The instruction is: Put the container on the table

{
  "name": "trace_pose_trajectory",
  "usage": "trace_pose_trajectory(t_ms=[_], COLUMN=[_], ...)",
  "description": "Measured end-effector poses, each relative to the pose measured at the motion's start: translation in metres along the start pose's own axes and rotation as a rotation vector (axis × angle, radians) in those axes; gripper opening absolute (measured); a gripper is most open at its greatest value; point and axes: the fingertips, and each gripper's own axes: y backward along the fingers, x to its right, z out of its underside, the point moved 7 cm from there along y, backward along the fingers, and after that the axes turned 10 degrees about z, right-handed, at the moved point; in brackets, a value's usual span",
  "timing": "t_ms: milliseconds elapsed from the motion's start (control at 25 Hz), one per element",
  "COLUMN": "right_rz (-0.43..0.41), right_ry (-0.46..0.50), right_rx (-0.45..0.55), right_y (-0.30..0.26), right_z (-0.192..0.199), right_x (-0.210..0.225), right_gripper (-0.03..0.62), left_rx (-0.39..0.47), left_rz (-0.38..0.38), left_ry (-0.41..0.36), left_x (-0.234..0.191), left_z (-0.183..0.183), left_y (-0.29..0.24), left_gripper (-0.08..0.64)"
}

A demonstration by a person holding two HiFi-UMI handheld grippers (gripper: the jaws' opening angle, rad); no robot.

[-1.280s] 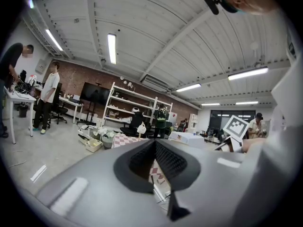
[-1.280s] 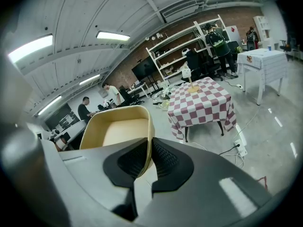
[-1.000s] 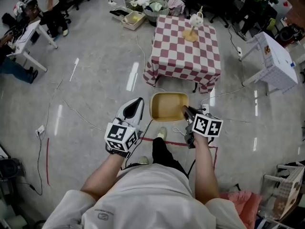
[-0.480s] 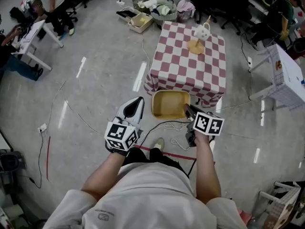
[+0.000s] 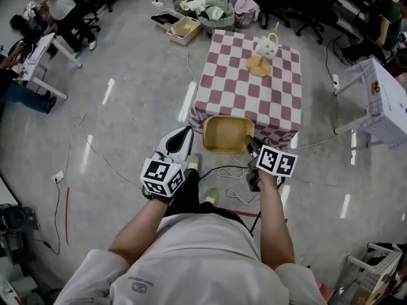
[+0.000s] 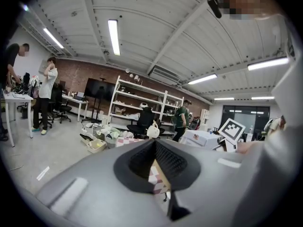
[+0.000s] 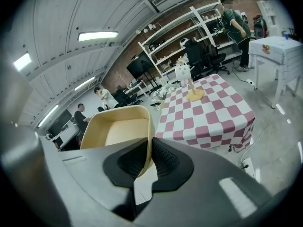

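A tan rectangular container (image 5: 227,134) hangs in the air at the near edge of the red-and-white checkered table (image 5: 245,84). My right gripper (image 5: 252,147) is shut on the container's right rim. In the right gripper view the rim of the container (image 7: 120,126) sits between the pads of the right gripper (image 7: 148,144), and the table (image 7: 208,112) lies just beyond. My left gripper (image 5: 181,137) floats left of the container, apart from it, jaws together and holding nothing. The left gripper view looks over that gripper (image 6: 154,146) toward the room.
A white jug (image 5: 266,43) on a tan stand (image 5: 258,67) occupies the table's far side. Cables (image 5: 232,170) trail across the floor by my feet. A white side table (image 5: 381,100) is at the right, bins of clutter (image 5: 202,8) behind, and people at a desk (image 5: 38,46) far left.
I have walked forward: the checkered table is closer, and the container in my right gripper has gone from over bare floor to the table's near edge. Both grippers keep their pose.
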Motion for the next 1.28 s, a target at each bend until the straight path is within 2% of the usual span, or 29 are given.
trace_pose_trajectory(t_ms=[360, 480, 560, 760, 1280], right_rz=[0.057, 0.081, 0.102, 0.150, 0.297], right_ry=[-0.046, -0.061, -0.076, -0.115, -0.200], right_rx=[-0.008, -0.009, -0.019, -0.071, -0.129], right_y=[-0.067, -0.092, -0.110, -0.168, -0.280], right_z=[-0.038, -0.028, -0.025, -0.056, -0.042], right_x=[0.008, 0.005, 0.006, 0.012, 0.050], right_gripper=[0.032, 0.032, 0.032, 0.032, 0.034], left_rx=[-0.028, -0.040, -0.059, -0.123, -0.237], left_rz=[0.060, 0.087, 0.103, 0.123, 0.173], left_ry=[-0.003, -0.017, -0.014, 0.015, 0.084], left_x=[-0.058, -0.078, -0.093, -0.145, -0.221], left_z=[-0.005, 0.008, 0.015, 0.009, 0.066], left_y=[-0.068, -0.074, -0.083, -0.138, -0.205], left_gripper=[0.006, 0.006, 0.006, 0.006, 0.006])
